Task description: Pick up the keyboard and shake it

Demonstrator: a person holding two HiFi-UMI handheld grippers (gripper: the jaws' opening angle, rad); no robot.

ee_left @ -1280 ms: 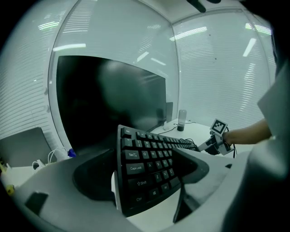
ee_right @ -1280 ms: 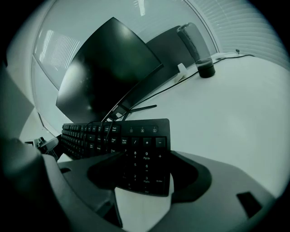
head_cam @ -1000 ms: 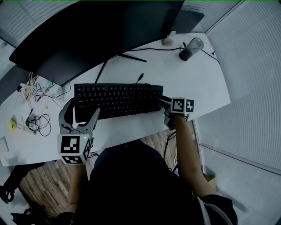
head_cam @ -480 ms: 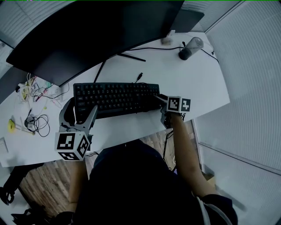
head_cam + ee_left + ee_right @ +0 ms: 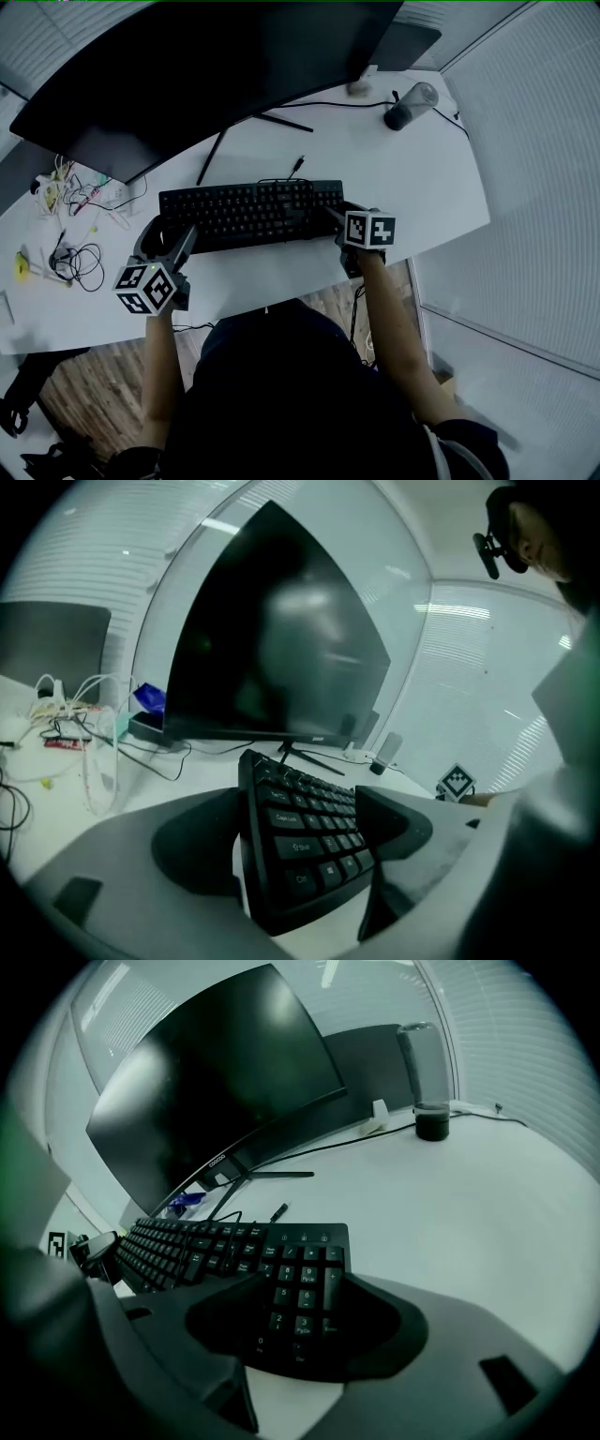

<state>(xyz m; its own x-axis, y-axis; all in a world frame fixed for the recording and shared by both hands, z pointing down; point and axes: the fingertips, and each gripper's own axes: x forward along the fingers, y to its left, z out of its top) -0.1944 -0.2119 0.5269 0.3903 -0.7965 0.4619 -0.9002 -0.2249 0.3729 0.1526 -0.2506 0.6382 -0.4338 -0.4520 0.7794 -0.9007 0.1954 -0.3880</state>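
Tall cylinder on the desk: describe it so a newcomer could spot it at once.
Start at the big dark monitor on the white desk and follow it to its right end. Just past it, near the desk's far corner, stands the cylinder. It alone stands tall there: pale above, dark at its base.

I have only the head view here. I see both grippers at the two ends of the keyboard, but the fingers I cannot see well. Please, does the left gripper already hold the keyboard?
Observer: Not yet. The left gripper view shows the Ctrl corner of the keyboard between the open fingers of the left gripper, with a strip of white desk between one finger and the keyboard.
Operator: And the right side?
Observer: In the right gripper view the number-pad corner sits between the fingers of the right gripper; they have just been closing and seem to press on it.
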